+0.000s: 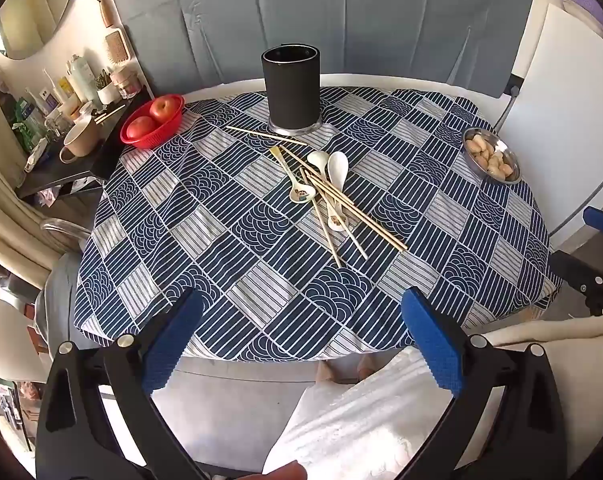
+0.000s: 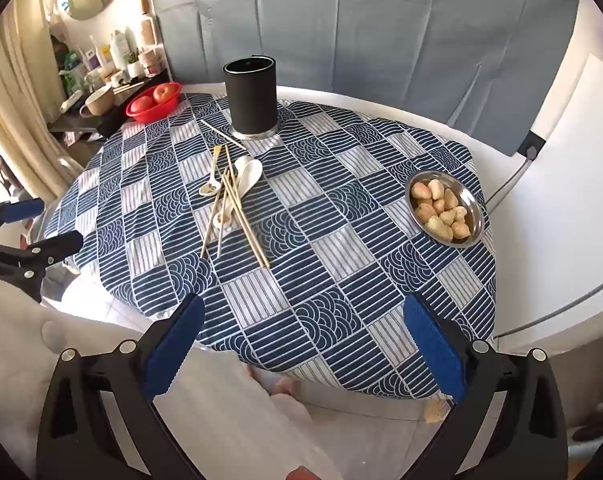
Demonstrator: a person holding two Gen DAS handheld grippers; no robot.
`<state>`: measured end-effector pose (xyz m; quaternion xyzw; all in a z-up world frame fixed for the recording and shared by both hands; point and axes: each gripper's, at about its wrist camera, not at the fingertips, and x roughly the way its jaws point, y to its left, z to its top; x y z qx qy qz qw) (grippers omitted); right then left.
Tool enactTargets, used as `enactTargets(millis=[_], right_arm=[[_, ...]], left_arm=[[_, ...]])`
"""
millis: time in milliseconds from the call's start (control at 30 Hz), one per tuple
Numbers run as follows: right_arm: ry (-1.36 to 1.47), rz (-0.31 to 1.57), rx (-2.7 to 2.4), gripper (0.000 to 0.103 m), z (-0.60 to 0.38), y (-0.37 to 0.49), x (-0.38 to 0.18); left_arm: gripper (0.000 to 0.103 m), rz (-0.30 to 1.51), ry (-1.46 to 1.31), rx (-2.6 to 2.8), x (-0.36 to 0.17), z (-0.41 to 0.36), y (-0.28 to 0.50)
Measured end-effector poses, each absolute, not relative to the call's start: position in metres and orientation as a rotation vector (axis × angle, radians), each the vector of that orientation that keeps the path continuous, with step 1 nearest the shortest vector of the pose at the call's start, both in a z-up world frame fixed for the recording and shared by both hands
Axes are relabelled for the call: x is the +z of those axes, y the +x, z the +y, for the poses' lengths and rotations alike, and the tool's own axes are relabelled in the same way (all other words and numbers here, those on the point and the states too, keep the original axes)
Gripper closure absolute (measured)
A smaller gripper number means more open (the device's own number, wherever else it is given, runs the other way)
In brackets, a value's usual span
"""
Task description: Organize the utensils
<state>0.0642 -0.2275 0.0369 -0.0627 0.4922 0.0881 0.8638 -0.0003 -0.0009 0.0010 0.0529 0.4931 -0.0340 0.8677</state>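
Observation:
A tall black cylindrical holder (image 1: 291, 88) (image 2: 251, 94) stands upright at the far side of the round table. In front of it lies a loose heap of wooden chopsticks (image 1: 355, 210) (image 2: 245, 220) mixed with white ceramic spoons (image 1: 336, 168) (image 2: 248, 174). One chopstick pair (image 1: 265, 135) lies apart near the holder's base. My left gripper (image 1: 303, 312) hangs open over the near table edge, well short of the heap. Over the near right edge, my right gripper (image 2: 303, 316) is also open. Nothing sits between either pair of fingers.
A red basket with apples (image 1: 151, 120) (image 2: 154, 102) sits at the far left edge. A metal bowl of pale snacks (image 1: 491, 154) (image 2: 445, 208) sits at the right. The blue patterned tablecloth (image 1: 261, 264) covers the table. A cluttered side shelf (image 1: 61, 120) stands to the left.

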Motion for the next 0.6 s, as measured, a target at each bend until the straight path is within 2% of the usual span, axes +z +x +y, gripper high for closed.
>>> enactTargets(millis=[600], right_arm=[[-0.175,0.993,0.173,0.008,-0.225,0.061,0.0437]], left_arm=[[0.006,1.011,0.118,-0.089,0.0061,-0.0014,-0.0004]])
